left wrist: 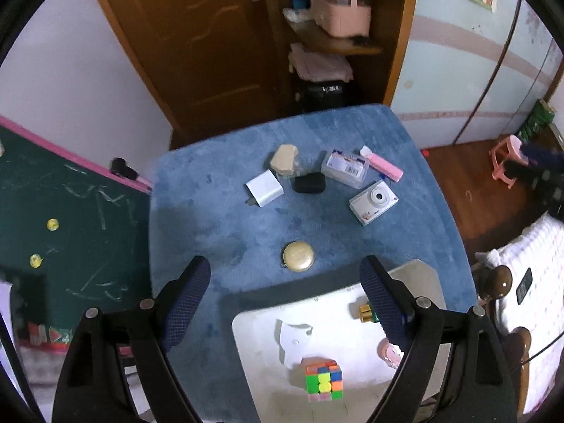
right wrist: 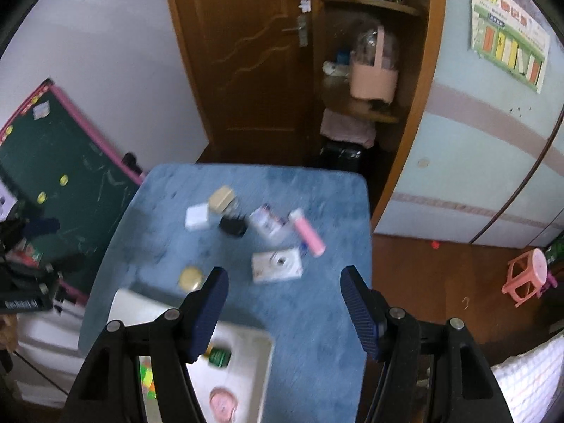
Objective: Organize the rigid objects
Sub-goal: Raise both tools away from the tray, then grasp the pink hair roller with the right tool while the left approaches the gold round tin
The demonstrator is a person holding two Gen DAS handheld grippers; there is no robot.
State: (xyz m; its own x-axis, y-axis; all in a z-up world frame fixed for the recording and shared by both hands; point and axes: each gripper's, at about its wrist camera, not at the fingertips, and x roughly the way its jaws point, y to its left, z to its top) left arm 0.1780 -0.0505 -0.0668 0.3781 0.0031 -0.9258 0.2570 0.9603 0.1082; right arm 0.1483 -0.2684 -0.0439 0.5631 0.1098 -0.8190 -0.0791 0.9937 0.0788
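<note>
A white tray sits at the near edge of the blue table. It holds a colour cube, a small gold and green item and a pink item. Loose on the table lie a round gold tin, a white camera, a black case, a white box, a beige block, a clear labelled box and a pink tube. My left gripper is open and empty above the tray. My right gripper is open and empty, near the camera.
A green chalkboard leans at the left of the table. A wooden door and shelves with a pink basket stand behind. A pink stool stands on the wood floor at the right. White bedding lies near right.
</note>
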